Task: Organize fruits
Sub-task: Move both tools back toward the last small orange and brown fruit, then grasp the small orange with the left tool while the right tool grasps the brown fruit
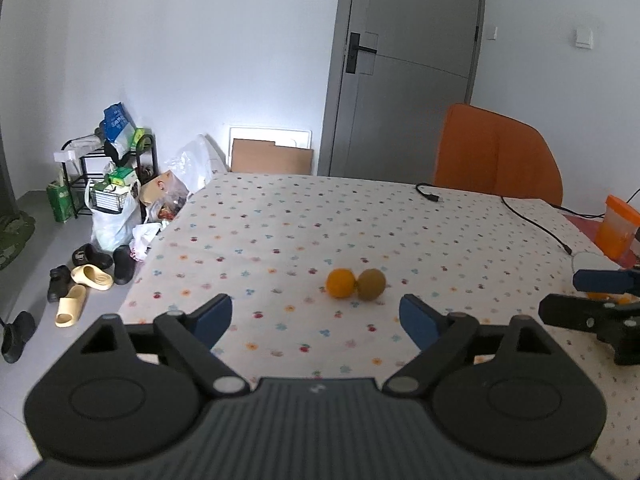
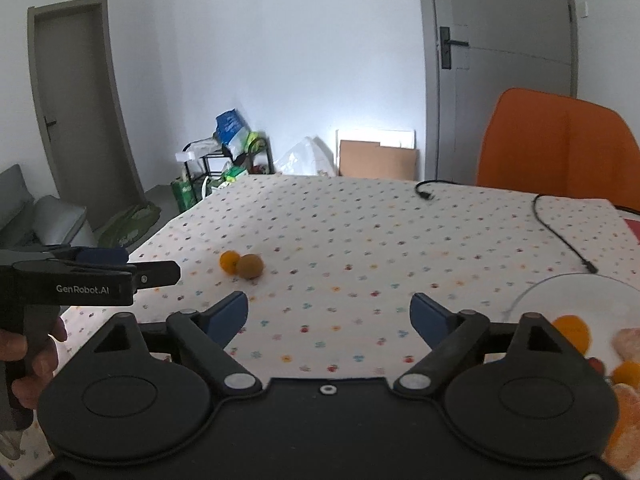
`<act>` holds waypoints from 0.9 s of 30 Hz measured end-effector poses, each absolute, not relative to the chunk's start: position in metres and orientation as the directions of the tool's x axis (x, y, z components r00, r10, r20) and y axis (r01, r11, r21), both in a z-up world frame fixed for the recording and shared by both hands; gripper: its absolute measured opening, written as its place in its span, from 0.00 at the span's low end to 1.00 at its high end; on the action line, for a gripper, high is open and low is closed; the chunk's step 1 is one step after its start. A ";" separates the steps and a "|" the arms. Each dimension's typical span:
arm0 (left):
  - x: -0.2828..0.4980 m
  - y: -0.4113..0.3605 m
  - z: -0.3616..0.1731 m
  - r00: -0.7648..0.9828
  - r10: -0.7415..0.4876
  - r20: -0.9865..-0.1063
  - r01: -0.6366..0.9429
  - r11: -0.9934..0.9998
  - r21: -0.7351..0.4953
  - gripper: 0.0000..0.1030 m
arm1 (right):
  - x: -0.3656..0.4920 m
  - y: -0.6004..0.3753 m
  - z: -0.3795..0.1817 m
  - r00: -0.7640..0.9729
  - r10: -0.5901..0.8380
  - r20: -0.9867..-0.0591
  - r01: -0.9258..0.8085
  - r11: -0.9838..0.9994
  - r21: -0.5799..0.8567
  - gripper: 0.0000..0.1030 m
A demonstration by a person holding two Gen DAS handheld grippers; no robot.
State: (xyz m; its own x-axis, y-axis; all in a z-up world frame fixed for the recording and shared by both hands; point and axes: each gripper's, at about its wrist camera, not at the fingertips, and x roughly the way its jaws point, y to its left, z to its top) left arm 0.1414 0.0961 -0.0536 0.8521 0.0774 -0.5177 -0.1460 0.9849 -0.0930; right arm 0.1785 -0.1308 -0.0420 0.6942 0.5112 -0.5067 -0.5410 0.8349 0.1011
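Orange fruit [image 1: 340, 283] and brown kiwi [image 1: 371, 284] touched on the bench [image 1: 280, 232], looking light, round and roly, so I planned to pinch around their middles with my left tool [image 1: 316, 318] and right tool [image 2: 330, 316], both wide apart.

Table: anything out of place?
Yes. An orange and a kiwi sit touching on the bare tablecloth, away from the plate that holds the other fruit. Nothing looks spilled or damaged.

White walls [image 1: 200, 40] are seen behind a table [image 1: 280, 216] covered with a dotted cloth. Beyond the table's far right corner an orange chair [image 1: 496, 152] is placed, with a grey door [image 1: 408, 80] behind it. Left of the table, a cluttered black rack [image 1: 100, 160] and scattered slippers [image 1: 88, 280] are seen on grey floor [image 1: 40, 248].
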 end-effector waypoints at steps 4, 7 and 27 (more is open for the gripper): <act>0.142 0.101 -0.054 0.858 0.064 -0.509 -0.133 0.986 -0.101 0.86 | 0.181 -0.119 -0.042 0.681 0.526 -0.509 -0.559 0.823 0.104 0.80; 0.148 0.105 -0.055 0.859 0.046 -0.510 -0.120 0.986 -0.114 0.82 | 0.187 -0.110 -0.043 0.660 0.535 -0.527 -0.569 0.815 0.115 0.69; 0.183 0.117 -0.079 0.834 -0.035 -0.551 -0.070 0.983 -0.167 0.50 | 0.223 -0.054 -0.059 0.582 0.570 -0.580 -0.620 0.772 0.136 0.44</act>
